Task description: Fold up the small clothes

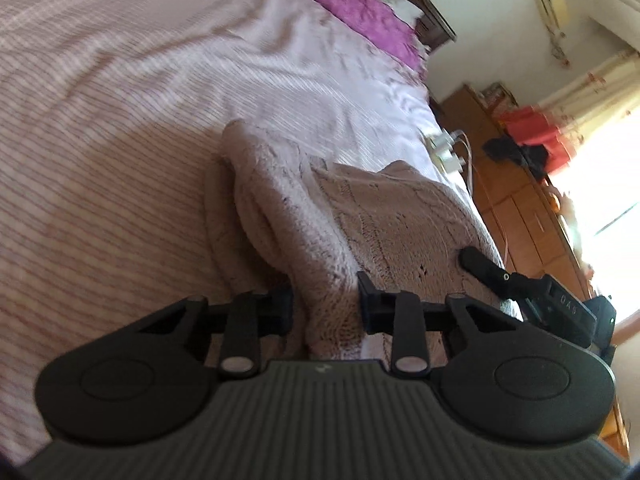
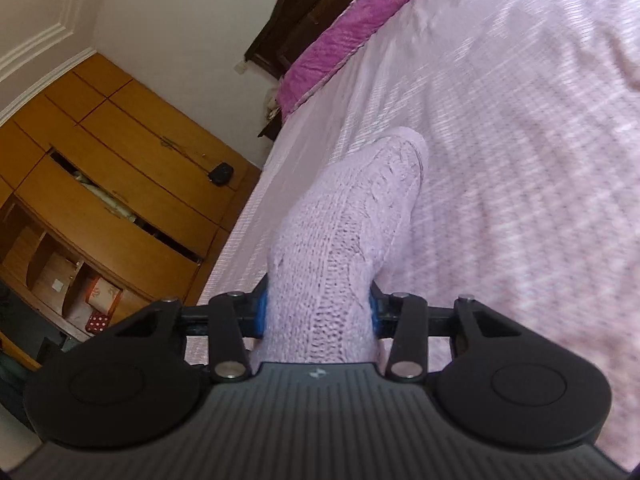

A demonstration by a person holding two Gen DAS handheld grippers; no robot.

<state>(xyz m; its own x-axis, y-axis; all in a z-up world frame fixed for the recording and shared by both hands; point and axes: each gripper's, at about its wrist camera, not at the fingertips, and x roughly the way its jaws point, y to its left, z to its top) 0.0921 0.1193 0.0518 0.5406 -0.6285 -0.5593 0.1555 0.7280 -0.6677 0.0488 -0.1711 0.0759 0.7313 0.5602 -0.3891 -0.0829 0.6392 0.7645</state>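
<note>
A pale pink knitted garment with a fleecy lining (image 1: pixel 320 216) lies on the striped pink bedsheet (image 1: pixel 120 120). My left gripper (image 1: pixel 325 308) is shut on a bunched fold of it near the bed's edge. The right gripper's finger (image 1: pixel 480 266) presses on the same garment to the right in the left wrist view. In the right wrist view my right gripper (image 2: pixel 316 310) is shut on a thick fold of the knit (image 2: pixel 344 216), which stretches away over the sheet (image 2: pixel 520 120).
A purple pillow (image 1: pixel 352 4) lies by the dark headboard (image 2: pixel 304 12). White chargers and cables (image 1: pixel 448 148) sit at the bed's edge. A wooden cabinet (image 1: pixel 516 200) stands beside the bed, a wooden wardrobe (image 2: pixel 120 168) on the other side.
</note>
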